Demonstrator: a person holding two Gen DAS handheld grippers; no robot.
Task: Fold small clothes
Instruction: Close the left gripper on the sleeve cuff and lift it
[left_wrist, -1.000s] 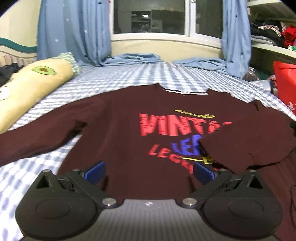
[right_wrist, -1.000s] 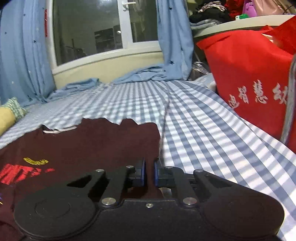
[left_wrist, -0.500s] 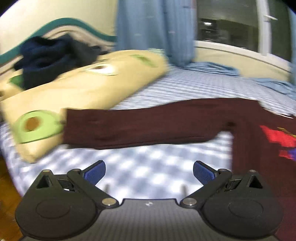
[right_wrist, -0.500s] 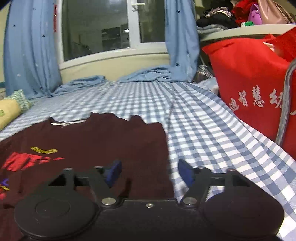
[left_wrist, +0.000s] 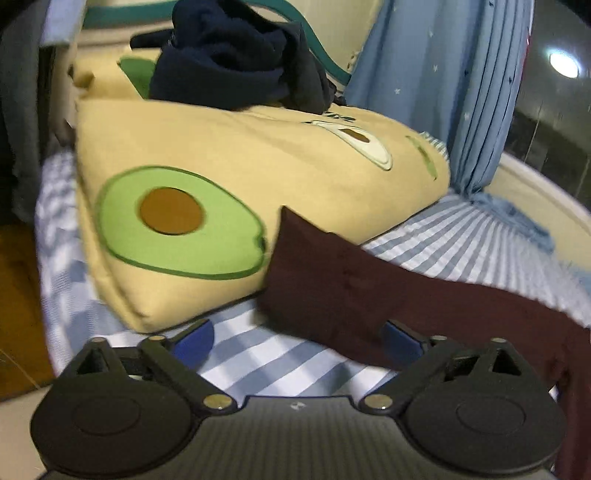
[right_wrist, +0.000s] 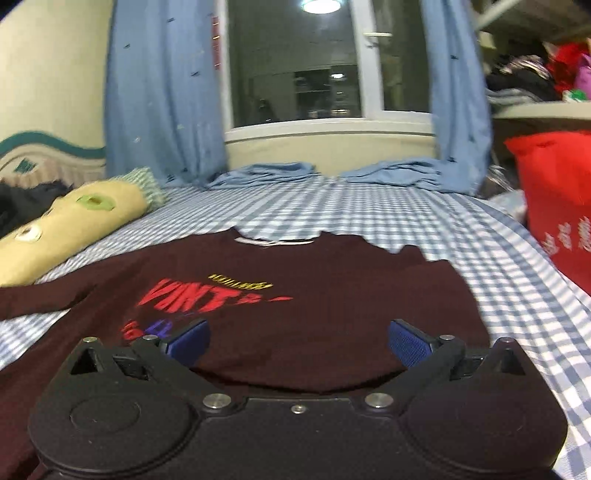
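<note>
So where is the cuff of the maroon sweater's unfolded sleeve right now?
In the left wrist view, the sleeve cuff lies against the yellow avocado-print pillow, on the blue checked sheet, just ahead of the open left gripper.

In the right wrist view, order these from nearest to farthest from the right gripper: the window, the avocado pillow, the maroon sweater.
From the right gripper:
1. maroon sweater, directly under and ahead of the open jaws.
2. avocado pillow, farther back on the left of the bed.
3. window, on the far wall past the bed.
</note>
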